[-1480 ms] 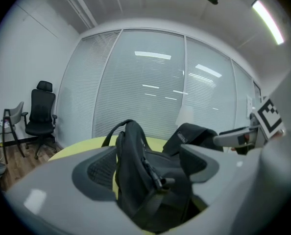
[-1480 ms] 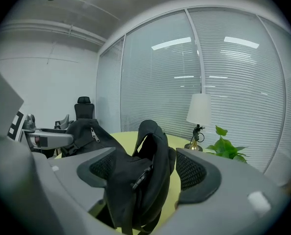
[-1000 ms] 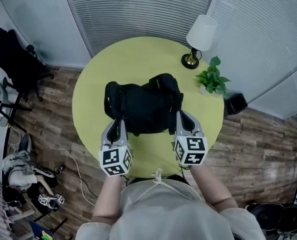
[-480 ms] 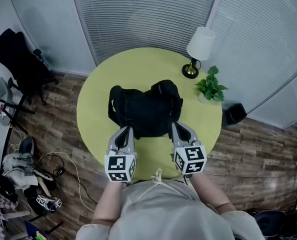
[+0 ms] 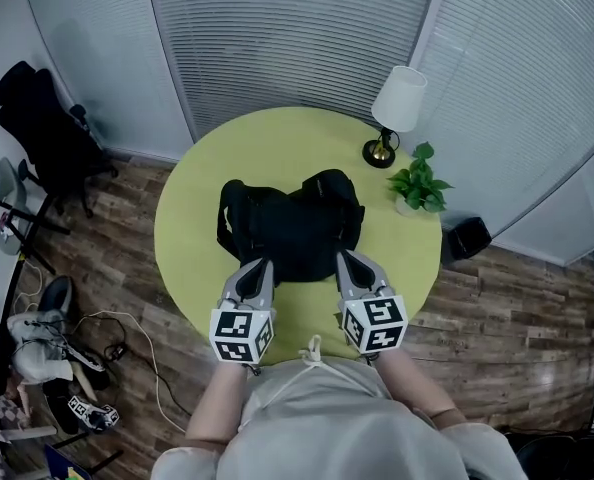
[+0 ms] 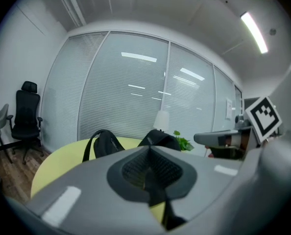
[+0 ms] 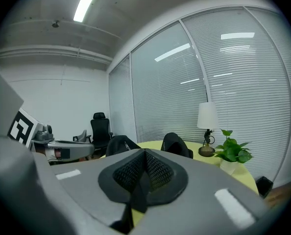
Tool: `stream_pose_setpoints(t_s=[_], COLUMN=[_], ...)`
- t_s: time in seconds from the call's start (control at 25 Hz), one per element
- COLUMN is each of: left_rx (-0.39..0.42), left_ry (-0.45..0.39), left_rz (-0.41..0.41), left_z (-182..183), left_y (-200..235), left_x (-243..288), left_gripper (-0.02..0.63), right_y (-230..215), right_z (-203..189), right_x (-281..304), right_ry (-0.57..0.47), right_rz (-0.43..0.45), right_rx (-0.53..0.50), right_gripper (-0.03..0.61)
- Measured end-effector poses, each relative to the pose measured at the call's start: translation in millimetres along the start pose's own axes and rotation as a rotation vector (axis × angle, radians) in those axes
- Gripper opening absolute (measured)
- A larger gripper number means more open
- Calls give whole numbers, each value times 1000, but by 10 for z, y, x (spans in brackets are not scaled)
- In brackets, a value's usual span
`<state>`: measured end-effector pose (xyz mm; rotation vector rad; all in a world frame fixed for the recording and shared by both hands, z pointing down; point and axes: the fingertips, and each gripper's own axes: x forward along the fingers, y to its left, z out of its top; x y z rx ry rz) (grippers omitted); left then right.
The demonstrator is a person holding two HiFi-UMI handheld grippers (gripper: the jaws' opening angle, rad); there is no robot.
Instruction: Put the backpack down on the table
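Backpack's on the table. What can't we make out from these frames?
- Backpack, lower part: in the two gripper views, hidden behind the shut left gripper and right gripper.
- Print on the backpack: too small in every view.
- Floor clutter: head view, cut off by the left edge.

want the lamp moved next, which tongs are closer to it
Right. In the head view the right tongs sit lower in the picture than the lamp and slightly left of it; the left tongs sit level with them but farther left.
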<state>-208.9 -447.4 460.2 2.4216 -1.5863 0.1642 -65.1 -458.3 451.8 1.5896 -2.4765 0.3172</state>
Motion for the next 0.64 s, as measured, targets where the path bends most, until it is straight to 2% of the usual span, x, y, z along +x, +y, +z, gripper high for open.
stream_pose_setpoints(t_s=[0.32,0.64], left_rx=[20,37], left_ry=[-20,2], left_rz=[-11,-18], left_z=[83,15], left_y=[-31,-46], left_x=[39,84], left_gripper=[5,5], right_y=[5,9], right_z=[44,-14], right_x=[50,128], right_ry=[-5,0], right_rz=[-9,9], right_rx=[-14,-15], right_gripper=[-2,-2])
